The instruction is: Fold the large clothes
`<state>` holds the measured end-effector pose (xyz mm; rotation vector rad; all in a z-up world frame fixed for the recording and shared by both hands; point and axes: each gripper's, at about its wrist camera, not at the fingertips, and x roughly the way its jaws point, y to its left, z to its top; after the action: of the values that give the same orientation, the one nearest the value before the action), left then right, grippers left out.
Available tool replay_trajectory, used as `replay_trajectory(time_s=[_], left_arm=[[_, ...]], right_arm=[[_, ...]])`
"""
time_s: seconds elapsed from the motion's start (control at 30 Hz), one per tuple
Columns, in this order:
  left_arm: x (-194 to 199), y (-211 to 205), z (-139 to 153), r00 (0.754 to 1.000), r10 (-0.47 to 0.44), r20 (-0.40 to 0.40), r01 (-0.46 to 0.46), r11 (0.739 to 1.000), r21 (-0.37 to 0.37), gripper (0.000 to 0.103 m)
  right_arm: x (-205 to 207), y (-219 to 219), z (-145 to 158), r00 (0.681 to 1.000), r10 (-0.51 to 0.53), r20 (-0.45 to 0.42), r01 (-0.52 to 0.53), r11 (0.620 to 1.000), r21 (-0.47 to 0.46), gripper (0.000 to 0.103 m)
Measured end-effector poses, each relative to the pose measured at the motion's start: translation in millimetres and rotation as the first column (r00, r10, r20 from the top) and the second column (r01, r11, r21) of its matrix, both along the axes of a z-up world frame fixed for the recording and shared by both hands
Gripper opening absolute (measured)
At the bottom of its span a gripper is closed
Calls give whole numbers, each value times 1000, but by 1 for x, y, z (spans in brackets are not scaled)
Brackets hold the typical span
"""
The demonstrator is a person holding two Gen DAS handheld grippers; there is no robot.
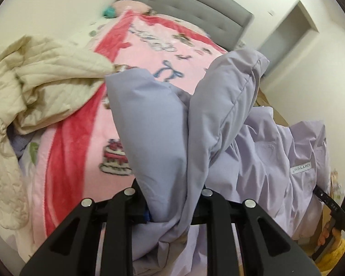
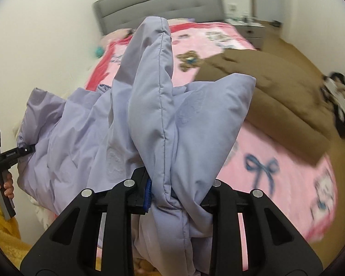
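Clamping bunched folds of the lilac jacket, the left gripper and right gripper hold it above the pink blanket; beyond lie a cream quilt and grey headboard.

Pink blanket, grey headboard, nightstand.

A small white label sewn on the lilac padded jacket carries grey lettering, upside down, too blurred to read.
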<state>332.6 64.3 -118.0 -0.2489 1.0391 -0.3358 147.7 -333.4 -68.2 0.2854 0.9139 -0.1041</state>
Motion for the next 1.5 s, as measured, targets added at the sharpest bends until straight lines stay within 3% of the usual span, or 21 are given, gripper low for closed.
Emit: replay_trajectory(time_s=[0.13, 0.27, 0.33, 0.63, 0.73, 0.83, 0.9, 1.0, 1.13, 1.3, 1.4, 1.5], left_arm=[[-1, -48, 11, 990, -141, -8, 141, 990, -10, 20], [10, -123, 25, 959, -277, 65, 276, 961, 23, 20], [19, -155, 28, 951, -298, 87, 298, 954, 11, 20], [108, -346, 64, 945, -302, 124, 306, 952, -16, 20], [147, -408, 75, 933, -325, 157, 329, 944, -4, 20], [183, -466, 77, 910, -372, 182, 370, 928, 45, 20], [210, -502, 70, 899, -401, 177, 395, 916, 71, 21], [247, -539, 44, 906, -411, 103, 409, 911, 46, 21], [284, -574, -11, 901, -434, 11, 428, 892, 145, 22], [322, -582, -70, 924, -377, -64, 383, 913, 141, 24], [323, -605, -94, 908, -415, -48, 416, 887, 199, 30], [324, -623, -103, 894, -448, -1, 430, 858, 280, 52]], right_arm=[[-55, -26, 20, 989, -145, 18, 145, 989, -24, 26], [-89, -73, 25, 971, -234, 49, 235, 972, -23, 26], [-93, -99, 26, 965, -253, 72, 255, 966, -29, 26], [-43, -269, 43, 945, -252, 206, 265, 963, -40, 26], [-14, -325, 33, 936, -267, 228, 274, 962, 0, 26], [22, -368, 22, 934, -275, 226, 287, 958, -18, 27], [44, -396, 13, 928, -305, 216, 313, 950, -6, 27], [68, -430, -13, 914, -359, 189, 357, 933, 46, 27], [98, -457, -65, 920, -385, 77, 381, 922, 63, 28], [104, -486, -123, 894, -448, -4, 448, 892, 57, 31], [112, -504, -149, 868, -494, -57, 497, 864, 79, 35], [118, -516, -170, 836, -539, -102, 547, 833, 84, 41]])
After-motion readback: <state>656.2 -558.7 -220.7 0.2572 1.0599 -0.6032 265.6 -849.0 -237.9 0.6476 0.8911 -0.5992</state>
